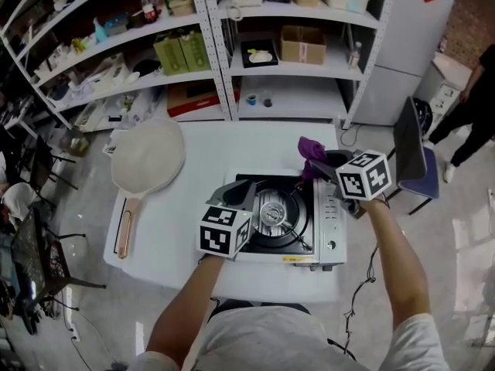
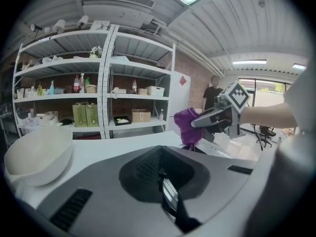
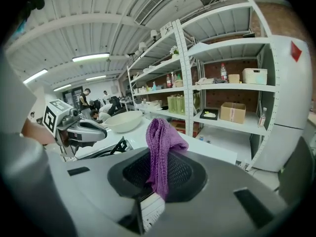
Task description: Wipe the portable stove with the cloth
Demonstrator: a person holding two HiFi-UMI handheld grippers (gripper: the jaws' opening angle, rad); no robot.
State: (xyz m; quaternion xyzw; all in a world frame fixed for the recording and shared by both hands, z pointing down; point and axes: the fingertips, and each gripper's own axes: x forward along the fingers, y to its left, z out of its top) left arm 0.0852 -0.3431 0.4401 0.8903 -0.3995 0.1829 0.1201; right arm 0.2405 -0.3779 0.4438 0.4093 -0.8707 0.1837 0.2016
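A purple cloth [image 3: 159,147] is held pinched in the right gripper [image 3: 150,201] and lifted clear above the far right corner of the stove [image 1: 329,222], which is not yet touched by it. The left gripper [image 2: 165,186] is held over the stove's near left corner, its jaws closed on nothing.

Only a narrow fold appears to be gripped, so the cloth may be dragged free once it is pressed down. Its loose tail may be snagged on the burner [image 1: 274,211] and its pan supports. The stove is not held, so it may be pushed across the table [image 1: 232,141], or its knob may be turned by the wiping.

No writing can be read. A yellow label [image 1: 298,259] on the stove's front edge is too small, as is the print on the boxes [image 1: 303,43] shelved beyond the stove.
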